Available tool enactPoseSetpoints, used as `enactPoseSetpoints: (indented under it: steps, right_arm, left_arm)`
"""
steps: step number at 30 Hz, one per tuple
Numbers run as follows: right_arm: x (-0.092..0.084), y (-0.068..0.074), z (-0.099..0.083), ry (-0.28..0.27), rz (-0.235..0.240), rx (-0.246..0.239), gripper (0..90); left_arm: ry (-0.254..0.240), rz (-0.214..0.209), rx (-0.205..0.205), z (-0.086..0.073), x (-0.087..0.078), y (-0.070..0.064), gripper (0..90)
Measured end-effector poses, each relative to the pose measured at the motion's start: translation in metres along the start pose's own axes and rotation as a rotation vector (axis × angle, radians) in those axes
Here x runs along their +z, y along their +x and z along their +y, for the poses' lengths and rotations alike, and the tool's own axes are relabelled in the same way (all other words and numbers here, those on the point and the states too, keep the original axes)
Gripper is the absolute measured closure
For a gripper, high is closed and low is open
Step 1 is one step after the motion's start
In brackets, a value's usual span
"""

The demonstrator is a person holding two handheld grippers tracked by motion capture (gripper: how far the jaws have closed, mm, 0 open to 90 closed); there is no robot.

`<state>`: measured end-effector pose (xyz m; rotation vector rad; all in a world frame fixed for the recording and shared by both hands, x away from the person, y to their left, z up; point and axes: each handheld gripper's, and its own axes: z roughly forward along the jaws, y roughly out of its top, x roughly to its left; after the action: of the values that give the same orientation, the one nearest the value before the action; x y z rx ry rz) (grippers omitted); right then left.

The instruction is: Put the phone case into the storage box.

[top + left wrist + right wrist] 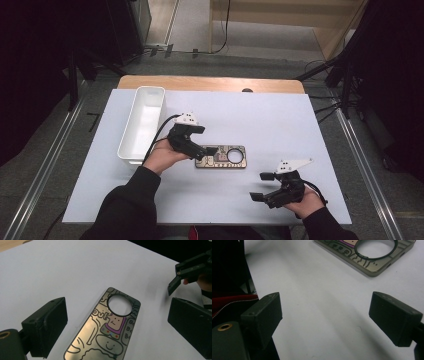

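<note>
While the left gripper [115, 322] is hanging wide open over the flat phone case [105, 330], its jaws are risking sliding off the thin edges — the right gripper [267, 186] is open too.

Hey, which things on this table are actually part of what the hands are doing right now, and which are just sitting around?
In the job:
- phone case, flat on the white sheet
- left gripper, jaws open either side of the case
- right gripper, open, apart from the case

Lying about:
- white bin, empty, at the left
</note>
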<state>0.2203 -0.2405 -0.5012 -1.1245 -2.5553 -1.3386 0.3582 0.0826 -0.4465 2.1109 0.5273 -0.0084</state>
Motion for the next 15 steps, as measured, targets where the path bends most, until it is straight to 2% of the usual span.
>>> enactPoseSetpoints:
  steps: [2, 4, 6, 11, 15]
  right_arm:
    - [-0.001, 0.000, -0.001, -0.004, -0.001, 0.002, 10.3]
    - [-0.002, 0.000, -0.002, -0.004, -0.006, 0.007, 10.4]
    - [-0.002, -0.001, -0.003, -0.005, -0.007, 0.012, 10.3]
    - [-0.004, -0.001, -0.004, -0.006, -0.011, 0.016, 10.3]
    - [-0.005, -0.001, -0.006, -0.007, -0.016, 0.023, 10.3]
  left_arm:
    - [0.004, -0.012, 0.002, 0.002, 0.002, 0.001, 2.5]
    - [0.004, -0.006, 0.018, 0.003, 0.005, 0.001, 2.5]
    - [0.006, 0.011, 0.033, 0.005, 0.007, 0.001, 6.3]
    - [-0.004, -0.037, 0.025, 0.008, 0.012, 0.004, 6.4]
    - [-0.001, -0.059, 0.052, 0.010, 0.016, 0.006, 6.4]
